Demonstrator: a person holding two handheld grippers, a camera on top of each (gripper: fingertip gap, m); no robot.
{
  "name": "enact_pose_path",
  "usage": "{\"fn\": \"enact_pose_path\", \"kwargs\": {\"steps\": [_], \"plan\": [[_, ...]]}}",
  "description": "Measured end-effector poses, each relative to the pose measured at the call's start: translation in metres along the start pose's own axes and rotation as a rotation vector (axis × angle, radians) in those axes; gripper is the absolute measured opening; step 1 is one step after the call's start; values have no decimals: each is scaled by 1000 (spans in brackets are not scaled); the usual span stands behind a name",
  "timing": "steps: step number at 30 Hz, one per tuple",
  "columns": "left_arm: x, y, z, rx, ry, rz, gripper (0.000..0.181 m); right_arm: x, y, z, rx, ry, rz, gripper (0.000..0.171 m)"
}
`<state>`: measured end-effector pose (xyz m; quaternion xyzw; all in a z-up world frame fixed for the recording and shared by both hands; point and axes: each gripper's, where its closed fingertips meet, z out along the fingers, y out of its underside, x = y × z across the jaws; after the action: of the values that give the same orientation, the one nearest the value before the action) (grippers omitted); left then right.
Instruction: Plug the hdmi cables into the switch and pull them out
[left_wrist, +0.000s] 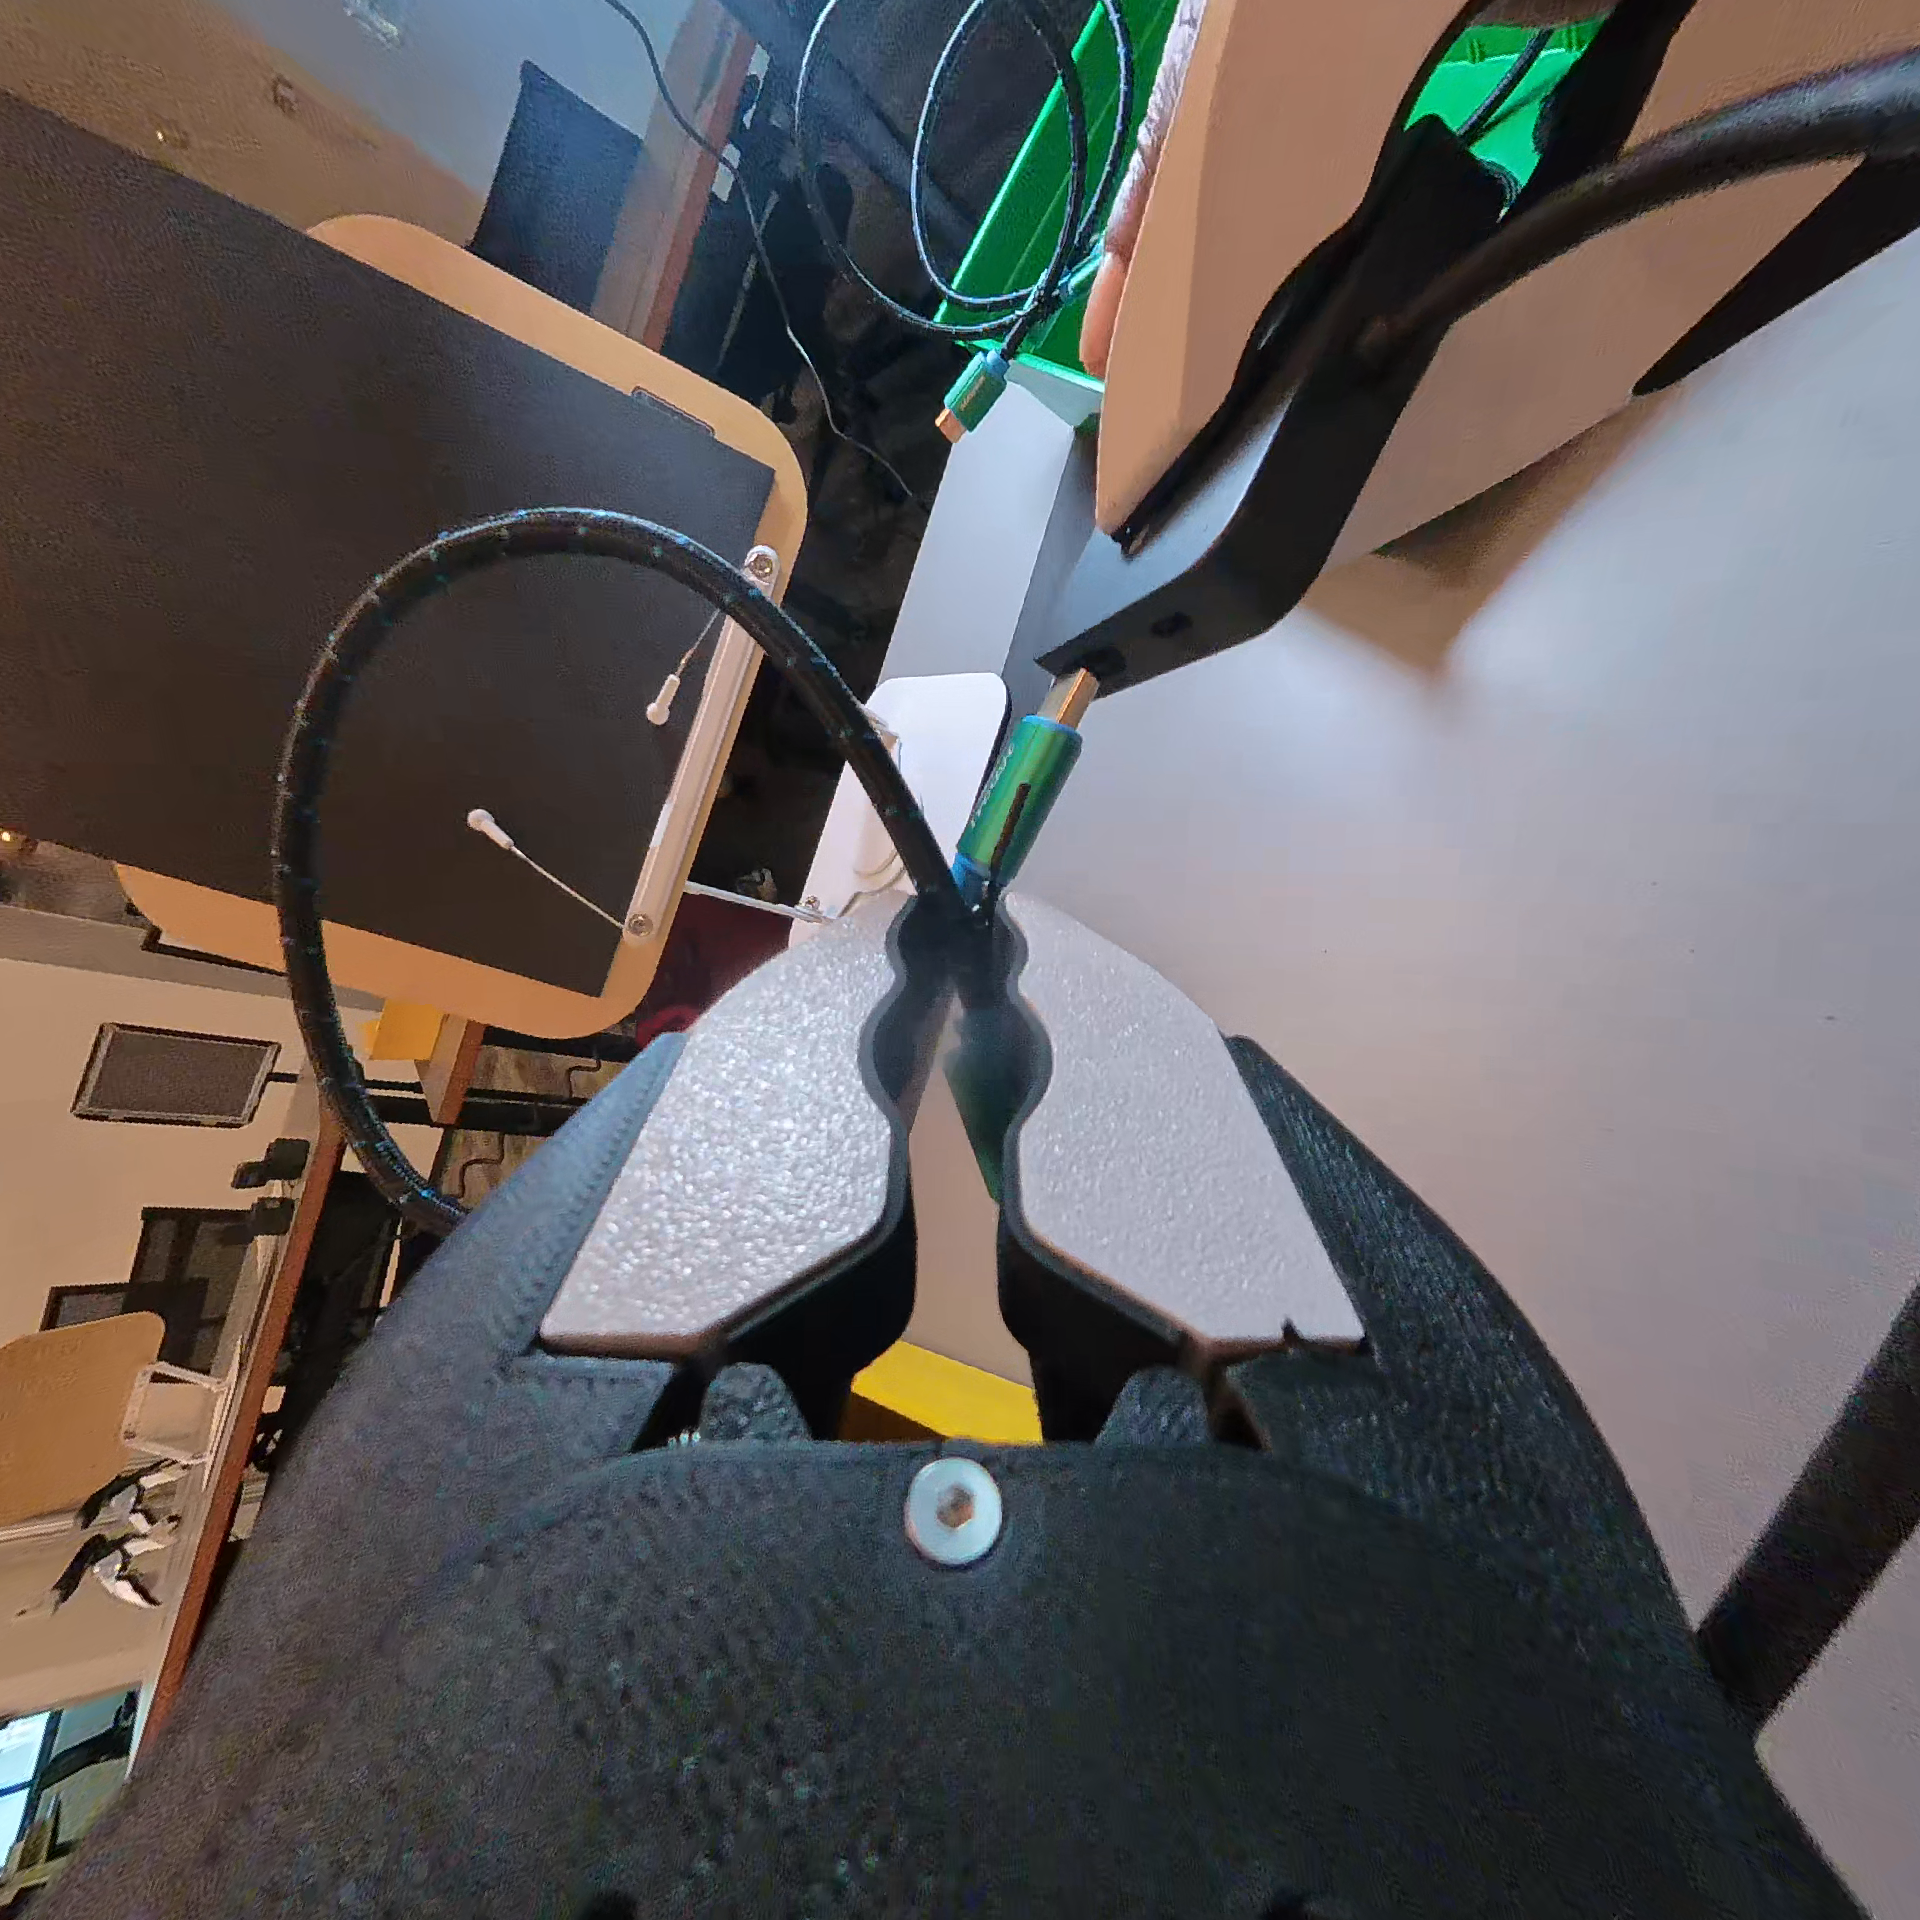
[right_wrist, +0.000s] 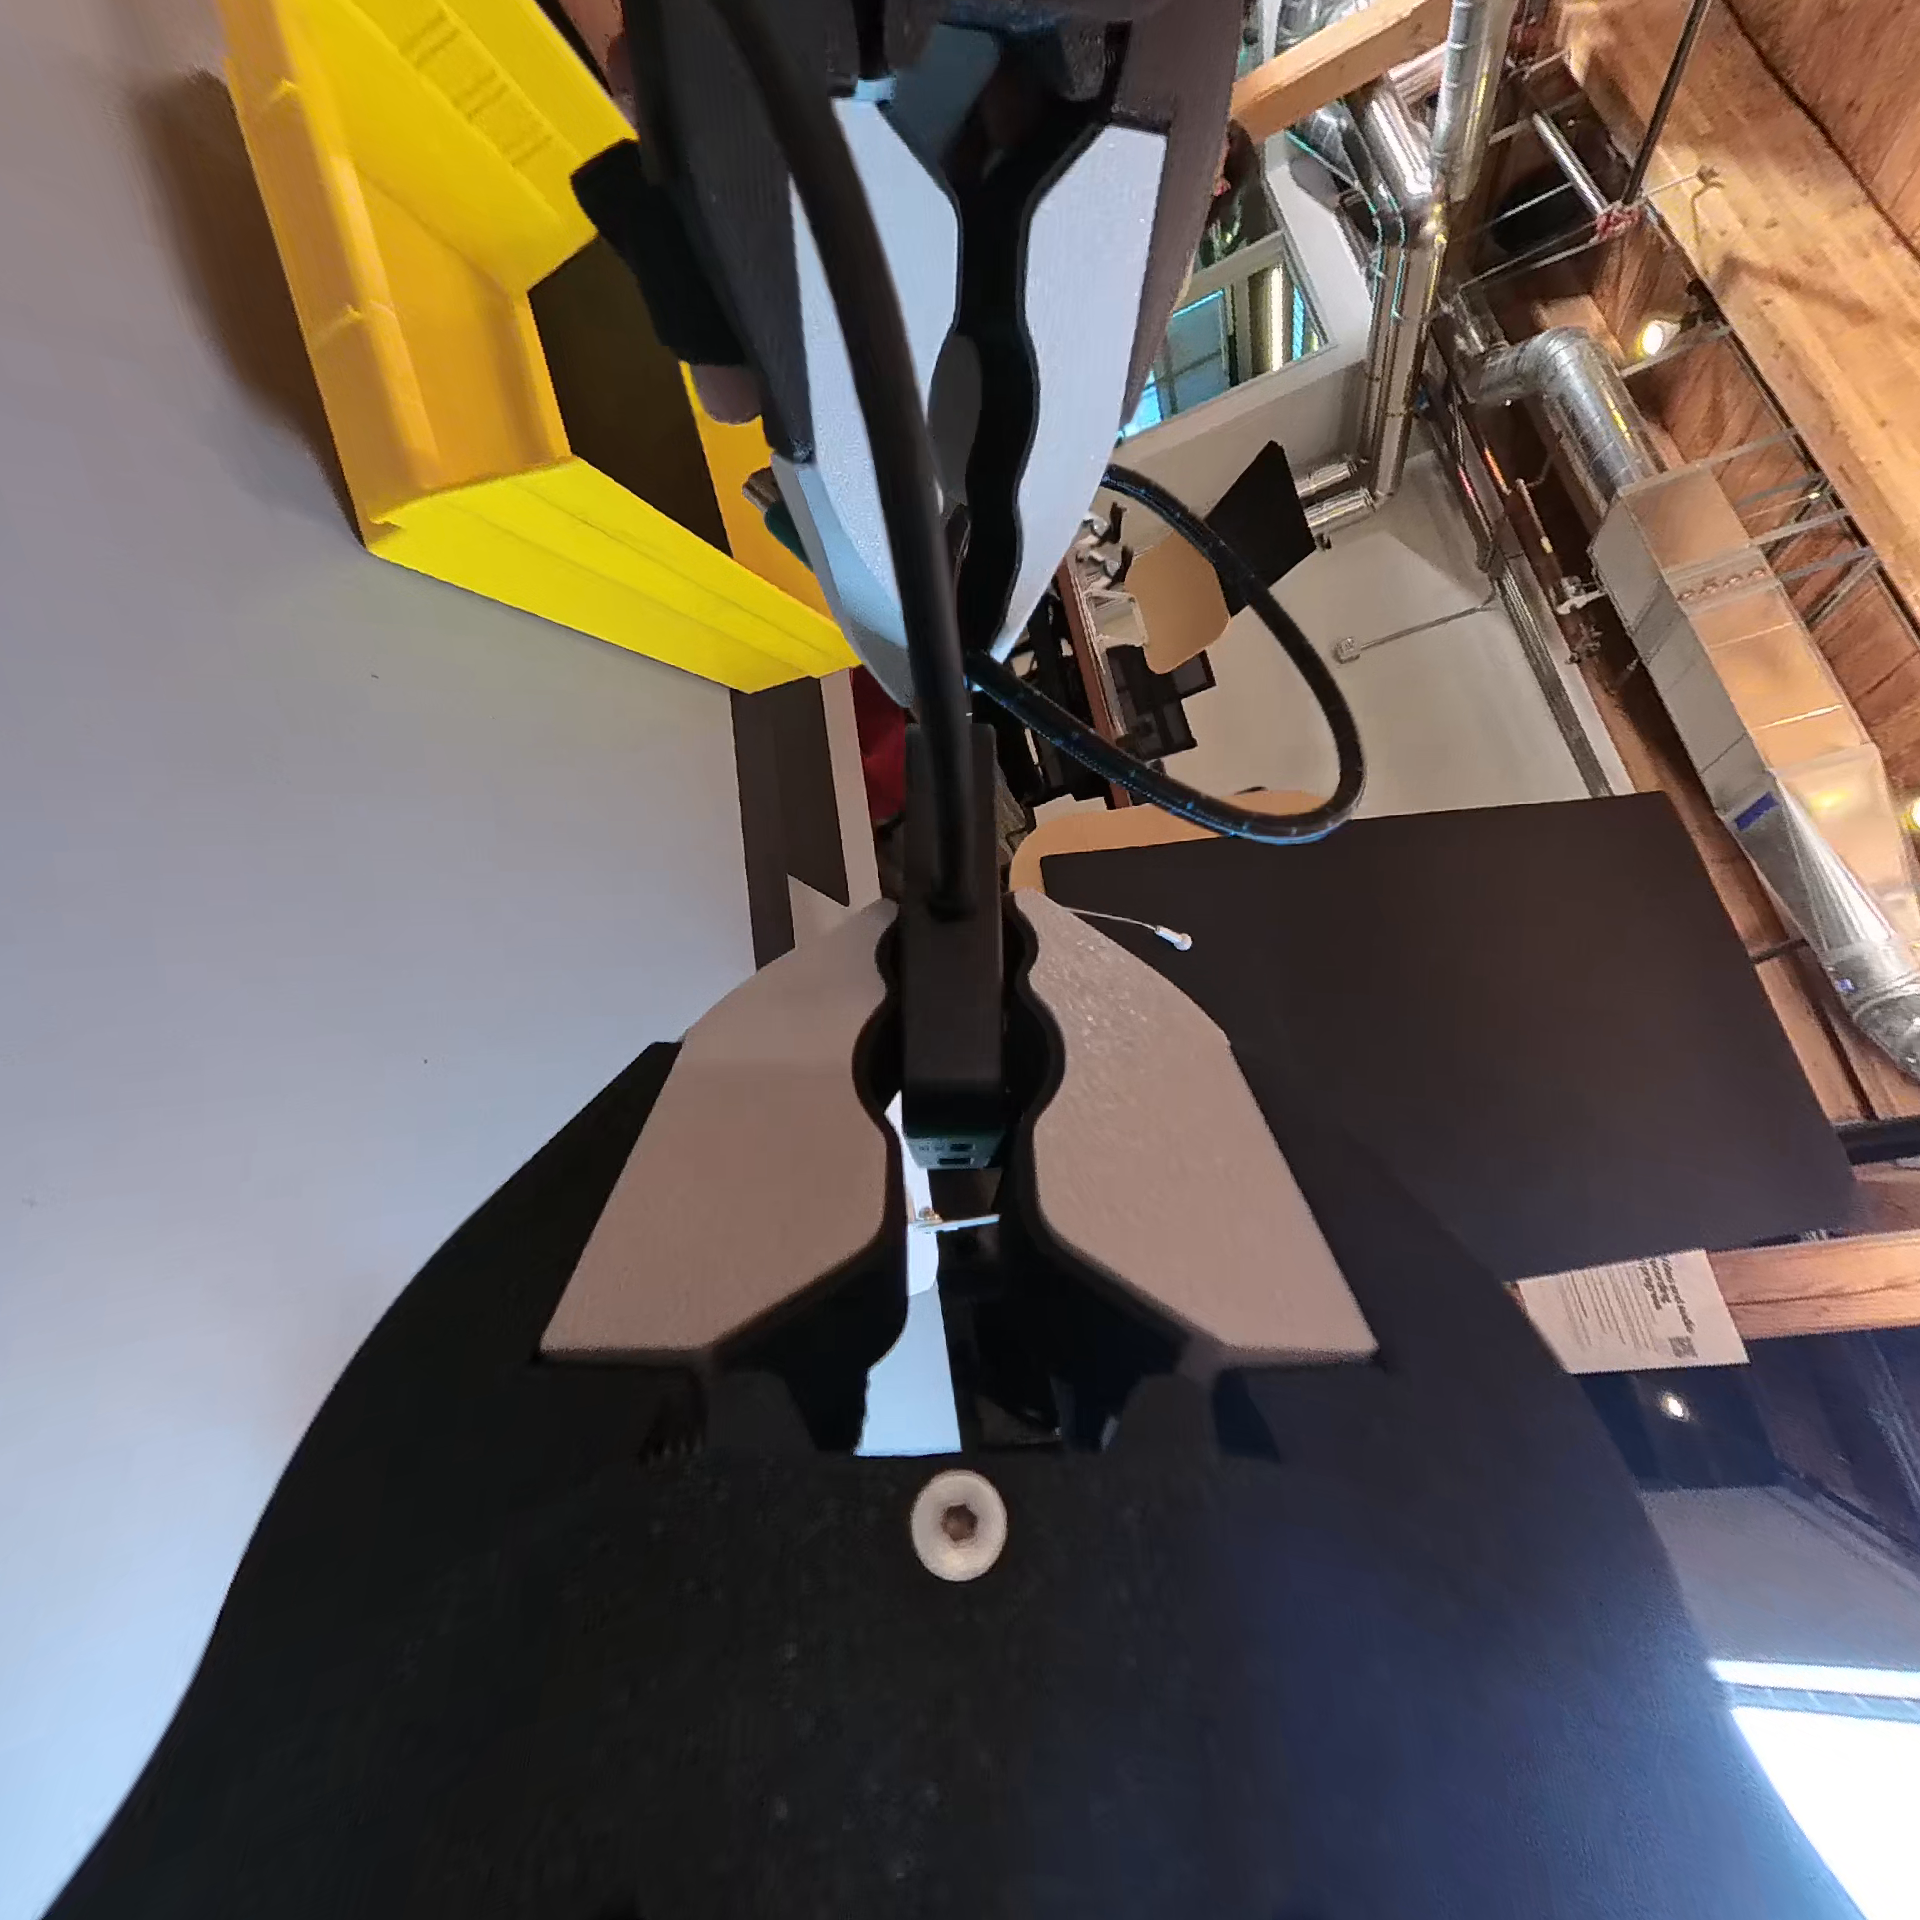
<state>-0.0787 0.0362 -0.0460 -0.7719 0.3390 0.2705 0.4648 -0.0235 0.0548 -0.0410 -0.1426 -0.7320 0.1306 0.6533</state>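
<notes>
Left claw (left_wrist: 956, 935) tight on green plug (left_wrist: 1013, 795) at switch (left_wrist: 1226, 582) port — right claw (right_wrist: 951, 1029) clamping switch; yellow bin (right_wrist: 468, 343) only there.

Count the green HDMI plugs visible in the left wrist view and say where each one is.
2. One green plug is held in the left gripper, its tip at the switch. The other lies farther back beside the green bin. More may be hidden.

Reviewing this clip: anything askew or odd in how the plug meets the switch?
Slightly. The green plug, pinched in the left gripper, meets the black switch at an angle, metal tip just at the port. A second green plug dangles loose behind. No visible damage.
</notes>
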Motion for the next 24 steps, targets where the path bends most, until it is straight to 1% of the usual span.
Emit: {"fn": "enact_pose_path", "kwargs": {"steps": [5, 9, 15, 17, 20, 24], "plan": [[6, 4, 3, -34, 14, 17, 12, -8, 3, 3, -27, -22, -38, 14], [14, -2, 0, -5, 69, -5, 12, -13, 4, 4, -22, -50, -22, 15], [21, -6, -3, 64, 151, -48, 12, -14, -13, -6, 137, -118, 140, 14], [24, -12, -9, 129, 191, -51, 11, -11, -19, -13, 215, -158, 241, 14], [26, -25, -21, 250, 283, -144, 11, -2, -31, -26, 353, -208, 398, 14], [33, -38, -29, 346, 395, -240, 11, 9, -48, -42, 515, -258, 537, 15]]}}
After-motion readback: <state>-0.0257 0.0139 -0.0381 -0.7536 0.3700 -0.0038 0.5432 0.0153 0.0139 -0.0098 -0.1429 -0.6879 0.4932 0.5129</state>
